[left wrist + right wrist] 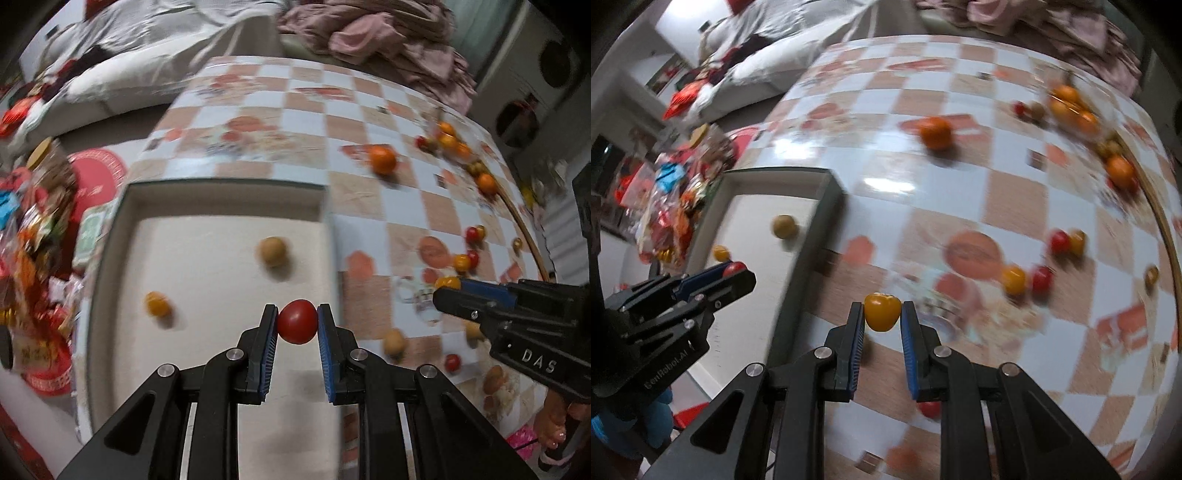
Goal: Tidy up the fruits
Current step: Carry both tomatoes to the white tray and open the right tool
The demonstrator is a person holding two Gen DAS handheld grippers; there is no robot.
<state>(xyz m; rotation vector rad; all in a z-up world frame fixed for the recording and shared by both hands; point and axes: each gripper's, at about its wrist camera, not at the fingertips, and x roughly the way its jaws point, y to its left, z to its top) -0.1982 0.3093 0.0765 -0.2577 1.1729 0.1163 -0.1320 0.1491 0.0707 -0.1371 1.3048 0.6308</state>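
Note:
My left gripper is shut on a red cherry tomato and holds it above the white tray. A brown longan and a yellow tomato lie in the tray. My right gripper is shut on a yellow tomato above the checkered tablecloth, right of the tray. The right gripper also shows in the left wrist view, and the left gripper in the right wrist view.
Oranges, red and yellow tomatoes and longans lie scattered on the cloth. A pile of snack packets lies left of the tray. Bedding and pink clothes lie beyond the table.

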